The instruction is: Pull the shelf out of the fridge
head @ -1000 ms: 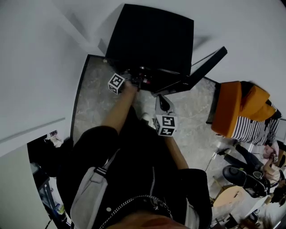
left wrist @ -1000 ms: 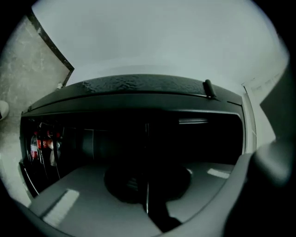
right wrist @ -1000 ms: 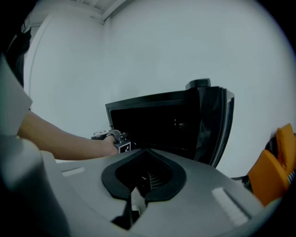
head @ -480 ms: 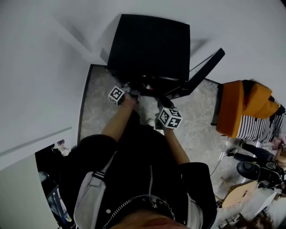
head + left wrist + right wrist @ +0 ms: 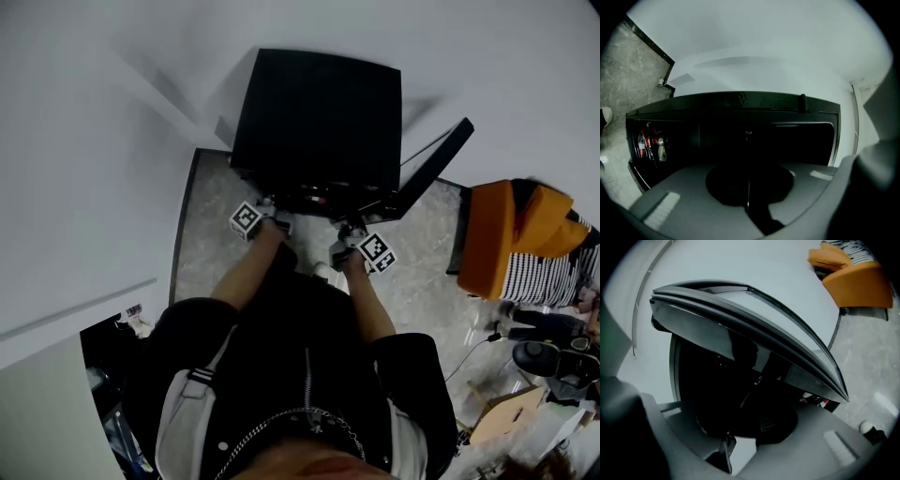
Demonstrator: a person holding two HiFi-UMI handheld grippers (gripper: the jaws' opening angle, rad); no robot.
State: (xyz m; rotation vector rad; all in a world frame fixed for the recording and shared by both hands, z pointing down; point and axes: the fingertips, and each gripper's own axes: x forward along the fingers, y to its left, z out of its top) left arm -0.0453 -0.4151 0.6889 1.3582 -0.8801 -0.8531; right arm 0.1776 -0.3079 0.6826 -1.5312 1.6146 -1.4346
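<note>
While the fingers of the right gripper (image 5: pixel 743 446) have just been spreading, empty, those of the left gripper (image 5: pixel 748 197) are pressed almost together, both at the mouth of the black boxy fridge (image 5: pixel 319 112), upper middle of the head view. Its door (image 5: pixel 433 157) stands open, yet the shelf is lost in the dark interior; gripping and pulling it out both seem left to do.

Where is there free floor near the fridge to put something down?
Bare floor lies left of the person's left arm. Another patch lies between the fridge door and the orange chair. Before the fridge, arms and a shoe crowd it.
</note>
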